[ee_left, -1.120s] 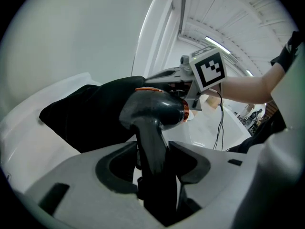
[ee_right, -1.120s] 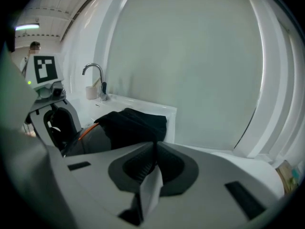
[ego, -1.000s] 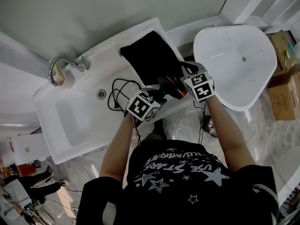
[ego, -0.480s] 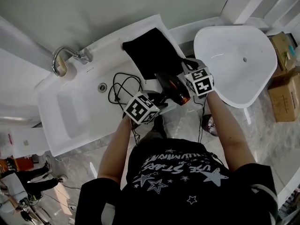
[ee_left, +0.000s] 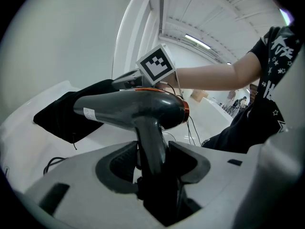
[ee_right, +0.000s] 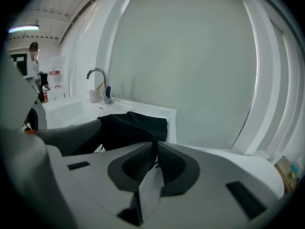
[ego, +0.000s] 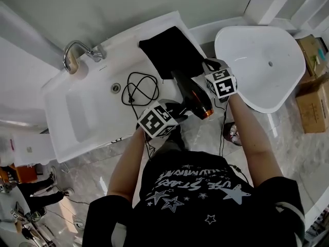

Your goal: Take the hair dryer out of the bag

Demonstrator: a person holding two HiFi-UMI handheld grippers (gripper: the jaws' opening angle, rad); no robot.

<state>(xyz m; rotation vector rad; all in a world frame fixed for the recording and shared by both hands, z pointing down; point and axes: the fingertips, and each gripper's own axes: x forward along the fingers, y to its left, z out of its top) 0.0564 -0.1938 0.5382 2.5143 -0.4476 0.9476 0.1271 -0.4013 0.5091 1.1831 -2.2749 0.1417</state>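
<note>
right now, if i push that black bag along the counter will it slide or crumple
Likely crumples: the black bag lies limp and flat, clearly soft cloth. Probably light, so it may also slide on the glossy white counter.

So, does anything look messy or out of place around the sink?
Only the cord of the hair dryer: it sprawls in a loose tangle on the sink ledge, beside the black bag. Otherwise nothing stands out.

Glossy dark plastic hair dryer (ee_left: 128, 109), matt black cloth bag (ego: 169, 50), smooth glossy white sink (ego: 61, 143), shiny metal tap (ego: 95, 51).
</note>
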